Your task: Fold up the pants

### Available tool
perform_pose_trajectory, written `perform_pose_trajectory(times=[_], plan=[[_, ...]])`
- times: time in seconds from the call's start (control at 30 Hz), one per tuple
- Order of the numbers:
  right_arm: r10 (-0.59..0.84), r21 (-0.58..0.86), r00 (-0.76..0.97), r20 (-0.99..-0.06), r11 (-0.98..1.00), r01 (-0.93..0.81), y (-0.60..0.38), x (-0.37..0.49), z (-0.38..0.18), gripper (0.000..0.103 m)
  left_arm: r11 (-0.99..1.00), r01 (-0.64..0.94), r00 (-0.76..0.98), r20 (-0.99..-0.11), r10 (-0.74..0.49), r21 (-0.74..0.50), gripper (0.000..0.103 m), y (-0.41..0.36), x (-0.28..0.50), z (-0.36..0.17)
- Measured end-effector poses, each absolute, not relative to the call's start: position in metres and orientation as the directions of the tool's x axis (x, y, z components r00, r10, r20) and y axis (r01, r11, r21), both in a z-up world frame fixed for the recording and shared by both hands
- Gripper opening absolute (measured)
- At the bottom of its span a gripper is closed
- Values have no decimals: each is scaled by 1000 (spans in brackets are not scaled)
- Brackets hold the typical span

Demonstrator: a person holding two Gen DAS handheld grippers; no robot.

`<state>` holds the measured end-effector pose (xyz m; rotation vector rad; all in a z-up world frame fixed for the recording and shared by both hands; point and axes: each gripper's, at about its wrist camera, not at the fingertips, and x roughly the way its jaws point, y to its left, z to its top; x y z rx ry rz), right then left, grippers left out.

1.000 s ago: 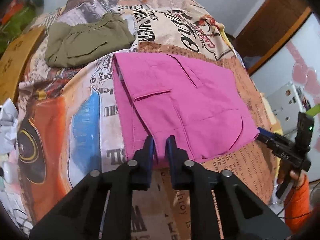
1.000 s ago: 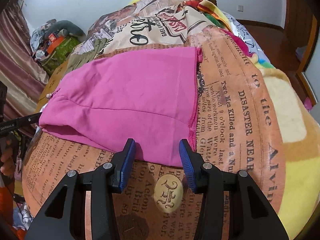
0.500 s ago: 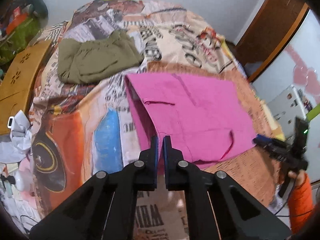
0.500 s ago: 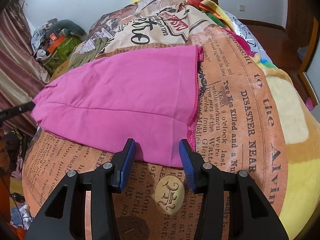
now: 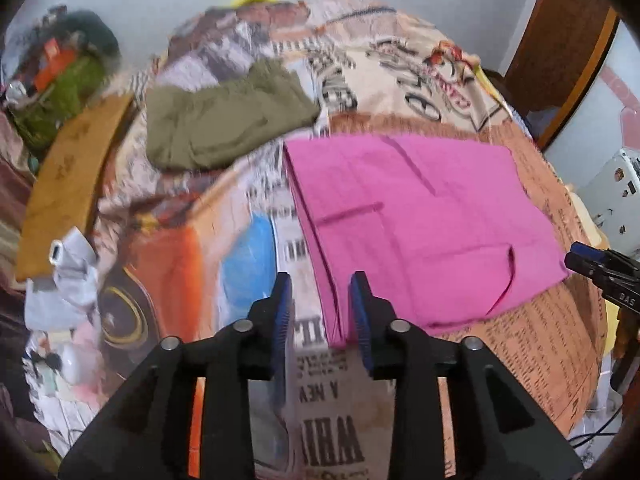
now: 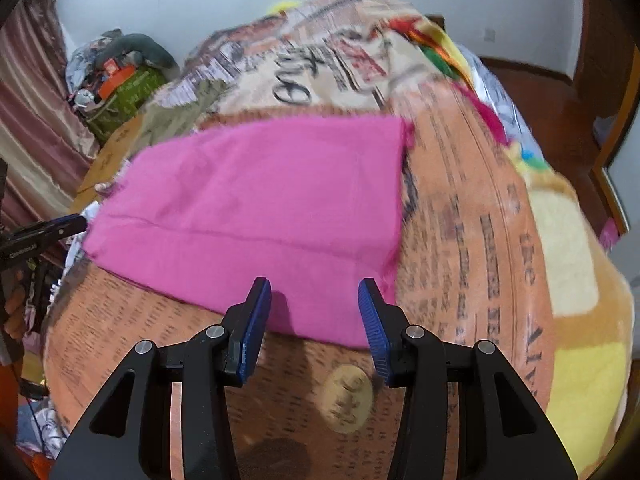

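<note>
Left tongs [image 5: 320, 300], jaws just opened partway, straddle the near corner of the folded pink pants [image 5: 420, 216] without pressing it. Right tongs [image 6: 314, 312], partly open and empty, hover at the pants' near edge. Pants lie on the newsprint blanket [image 6: 480, 248]; its print is blurred, only "the" legible.

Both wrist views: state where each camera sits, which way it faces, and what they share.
Left wrist: on the left gripper, looking down at the pink pants' left edge; jaws just opened.
Right wrist: on the right gripper, facing the pants' right near edge; jaws open.
Shared: pants, olive garment, printed blanket.
</note>
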<state>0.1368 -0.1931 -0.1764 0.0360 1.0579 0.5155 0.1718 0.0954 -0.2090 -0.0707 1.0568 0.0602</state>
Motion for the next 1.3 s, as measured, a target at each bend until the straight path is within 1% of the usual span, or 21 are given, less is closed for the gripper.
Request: perform_pose_trajectory(times=[0.03, 0.1, 0.2, 0.23, 0.3, 0.4, 0.53, 0.6, 0.8, 1.0, 1.1, 1.2, 1.3], plan=[[436, 273, 392, -810, 872, -406, -188, 137, -170, 42, 996, -81, 501, -865, 14, -30, 41, 94, 174, -204], [462, 274, 400, -792, 853, -444, -177, 136, -159, 42, 997, -58, 537, -844, -8, -47, 60, 87, 177, -193], [497, 270, 392, -774, 820, -504, -155, 135, -151, 43, 999, -13, 569, -822, -24, -39, 67, 71, 182, -183], [507, 273, 382, -772, 809, -521, -147, 135, -152, 45, 999, 8, 571, -821, -34, -37, 67, 64, 185, -182], [516, 273, 365, -775, 794, -543, -133, 134, -154, 49, 998, 36, 564, -823, -60, -48, 70, 53, 191, -184], [516, 269, 326, -792, 775, -572, -115, 135, -165, 49, 995, 72, 537, -838, -96, -68, 78, 40, 199, -195], [483, 259, 283, -829, 779, -571, -108, 139, -182, 50, 992, 119, 471, -877, -95, -43, 79, 30, 205, -226], [477, 256, 287, -830, 785, -564, -111, 140, -187, 51, 992, 121, 445, -892, -77, -25, 82, 32, 206, -244], [474, 266, 293, -831, 799, -538, -126, 141, -188, 51, 989, 150, 473, -878, -72, 0, 85, 34, 195, -240], [461, 269, 309, -832, 822, -501, -141, 138, -189, 51, 990, 141, 475, -876, -81, -15, 87, 41, 190, -238], [455, 269, 310, -835, 829, -491, -147, 137, -189, 51, 993, 120, 481, -875, -52, 7, 87, 46, 189, -234], [444, 264, 313, -840, 838, -478, -155, 136, -190, 56, 995, 90, 488, -873, -8, 41, 87, 55, 187, -232], [441, 270, 316, -840, 845, -461, -164, 136, -192, 56, 998, 57, 472, -882, -2, 29, 88, 70, 186, -237]])
